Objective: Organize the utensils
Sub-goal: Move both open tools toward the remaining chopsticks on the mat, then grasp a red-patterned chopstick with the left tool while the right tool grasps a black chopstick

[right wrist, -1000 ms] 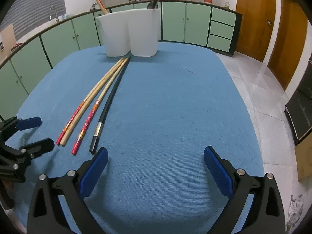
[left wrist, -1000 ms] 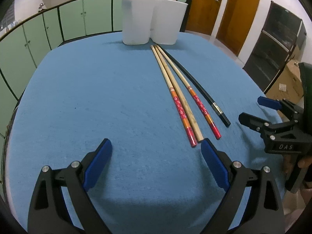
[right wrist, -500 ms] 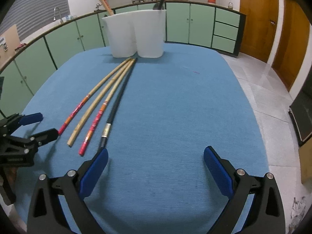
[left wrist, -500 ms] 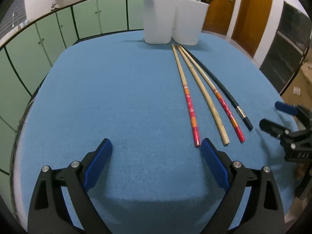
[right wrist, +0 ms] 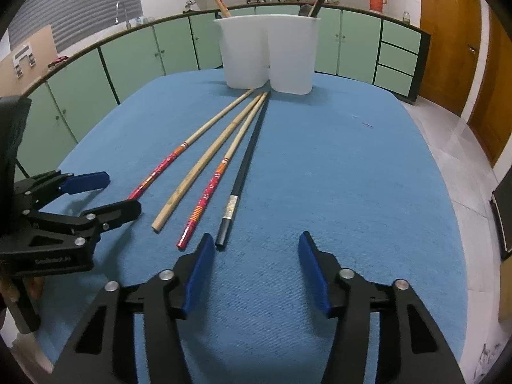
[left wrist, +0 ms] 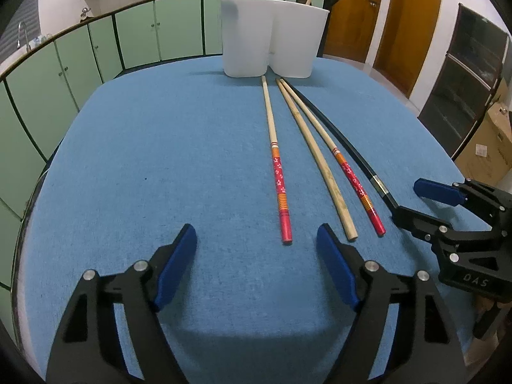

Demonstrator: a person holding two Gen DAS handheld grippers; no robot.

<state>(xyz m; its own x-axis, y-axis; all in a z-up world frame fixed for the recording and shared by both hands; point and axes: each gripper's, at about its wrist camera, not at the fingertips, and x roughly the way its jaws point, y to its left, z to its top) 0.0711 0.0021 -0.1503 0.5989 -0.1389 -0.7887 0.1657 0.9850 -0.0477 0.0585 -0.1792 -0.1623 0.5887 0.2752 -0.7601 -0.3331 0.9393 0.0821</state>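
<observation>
Four long chopsticks lie on the blue table (left wrist: 160, 166), side by side, and their far tips come almost together just in front of the white holder (left wrist: 272, 35) at the far edge. From left to right in the left wrist view they are: a red chopstick (left wrist: 277, 172), a plain chopstick (left wrist: 323, 166), a second red chopstick (left wrist: 355, 179) and a black chopstick (left wrist: 352, 152) with a silver band near its near end. The first red one lies a little apart from the other three. The holder has two compartments; a wooden stick leans out of the left one, and a black stick and a red stick stand out of the right one. The left gripper (left wrist: 256, 256) is low over the cloth with its jaws apart; they have just been closing and nothing is between them. The near end of the first red chopstick is just ahead of the gap. The right gripper (right wrist: 252, 260) also has its jaws apart, narrower, and they have just been closing on nothing. The near end of the black chopstick is just beside its left pad (right wrist: 198, 275); I cannot tell if they touch.
</observation>
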